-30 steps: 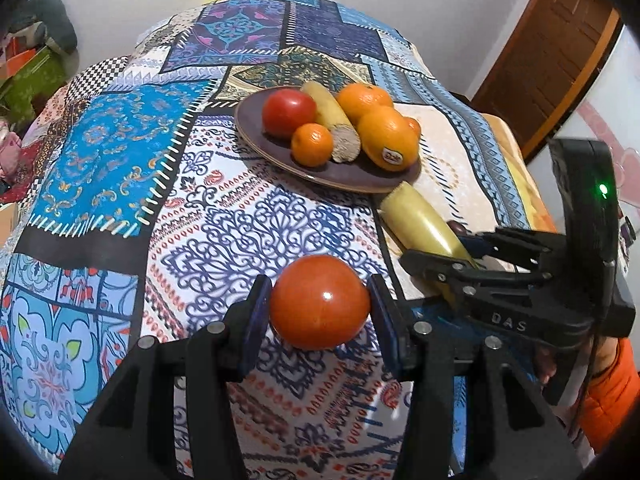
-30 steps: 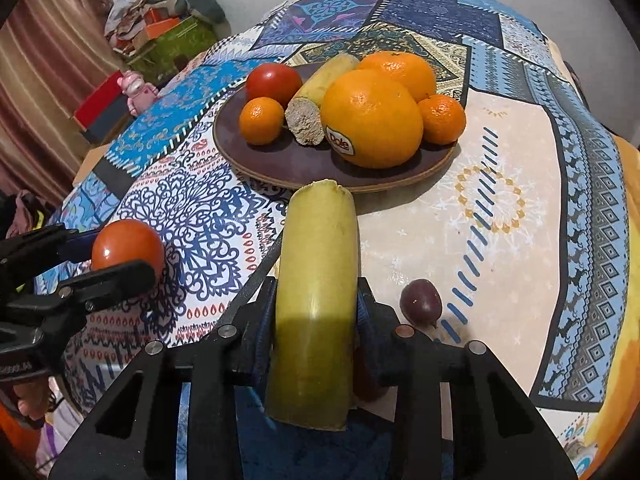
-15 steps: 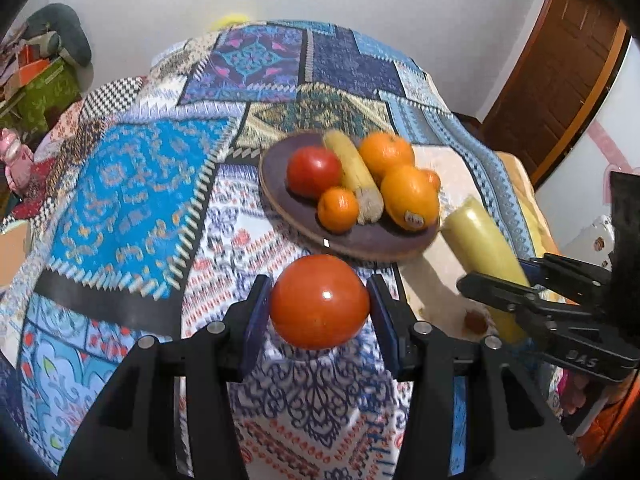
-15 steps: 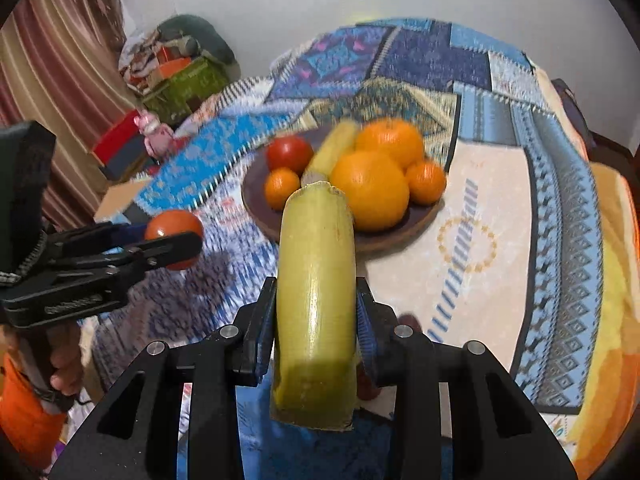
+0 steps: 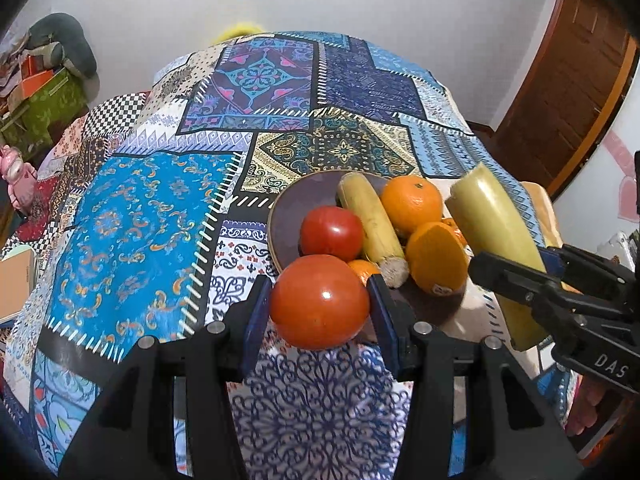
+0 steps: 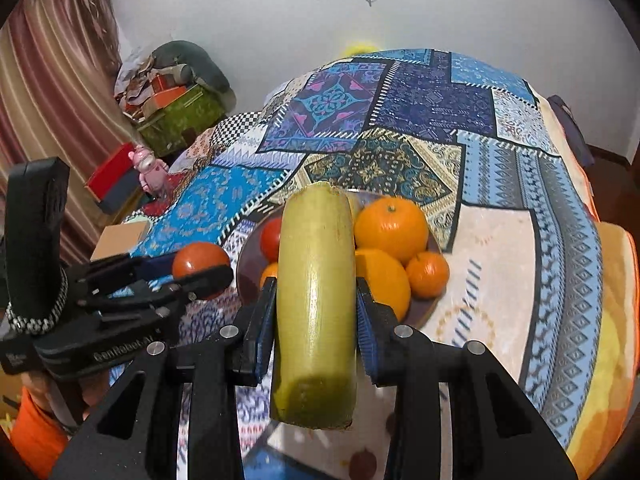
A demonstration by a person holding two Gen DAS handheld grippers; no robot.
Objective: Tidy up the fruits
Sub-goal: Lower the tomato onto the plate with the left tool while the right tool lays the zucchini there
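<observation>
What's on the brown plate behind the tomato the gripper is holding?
On the plate lie a second tomato, a banana piece, two big oranges and two small ones. The held tomato hides most of one small orange and the plate's near rim.

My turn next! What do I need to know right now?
Left gripper: shut on a tomato, held in the air.
Right gripper: shut on a banana piece, also lifted.
Plate on the patchwork cloth: a tomato, a banana piece, oranges and small tangerines sit there.
Left: likely set both held fruits on the plate. A small dark fruit lies on the cloth below the right gripper.
</observation>
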